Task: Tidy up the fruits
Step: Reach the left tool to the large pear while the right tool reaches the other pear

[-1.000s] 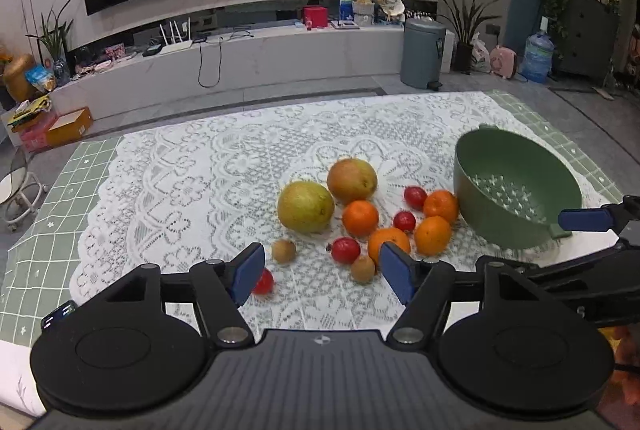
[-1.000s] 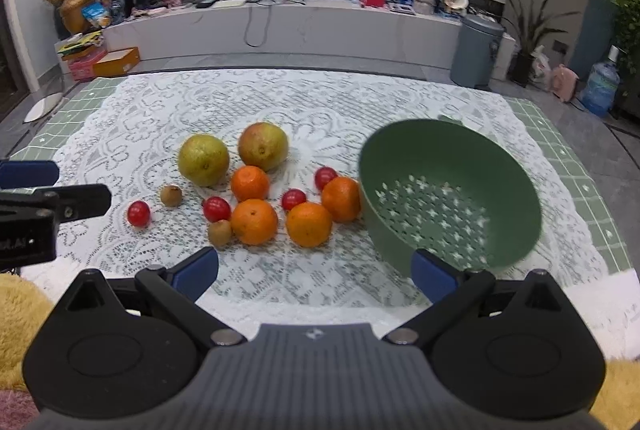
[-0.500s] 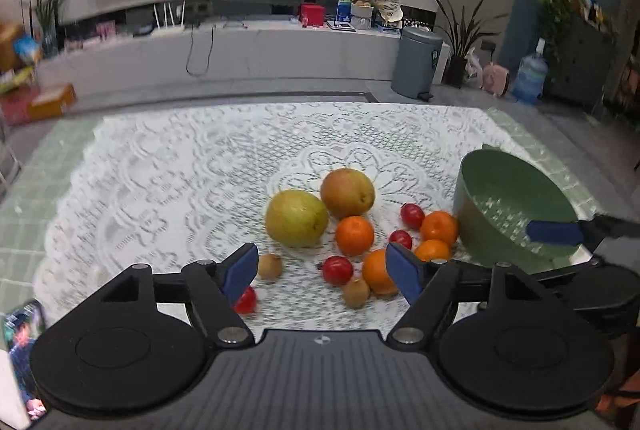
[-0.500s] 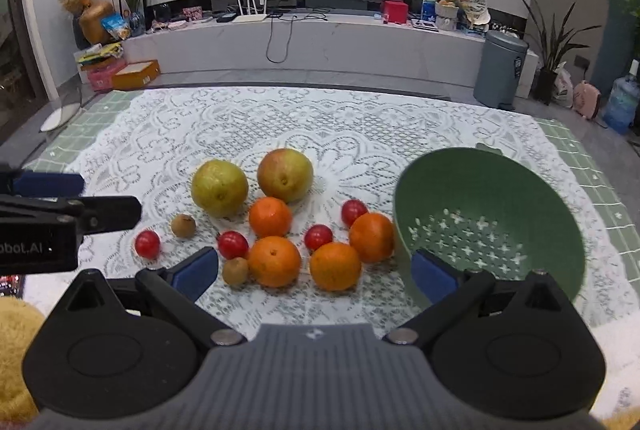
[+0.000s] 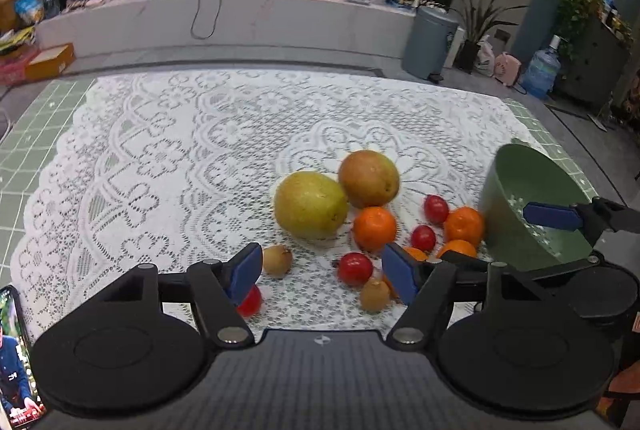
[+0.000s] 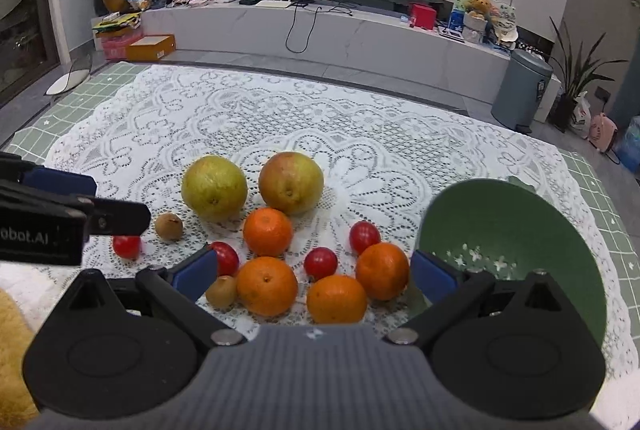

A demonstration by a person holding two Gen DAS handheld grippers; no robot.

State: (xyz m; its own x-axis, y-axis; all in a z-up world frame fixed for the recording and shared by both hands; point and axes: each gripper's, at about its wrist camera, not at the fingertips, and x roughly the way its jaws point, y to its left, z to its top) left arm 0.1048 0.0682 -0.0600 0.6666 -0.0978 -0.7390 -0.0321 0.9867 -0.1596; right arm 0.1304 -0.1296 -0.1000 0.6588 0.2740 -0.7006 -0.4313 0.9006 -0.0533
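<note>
Between the wide-apart jaws of the right gripper [image 6: 314, 272], which have just been closing a little and hold nothing, sit four oranges [image 6: 267, 285], lined up for a likely pickup. The left gripper [image 5: 322, 272], likewise gaping and empty, frames a red tomato [image 5: 355, 268]. Just right, touching one orange, the green colander [image 6: 516, 226] waits, probably to collect them.

black hand-held gripper [image 5: 320, 274]; blue pads [image 5: 244, 272]; silver screws
</note>
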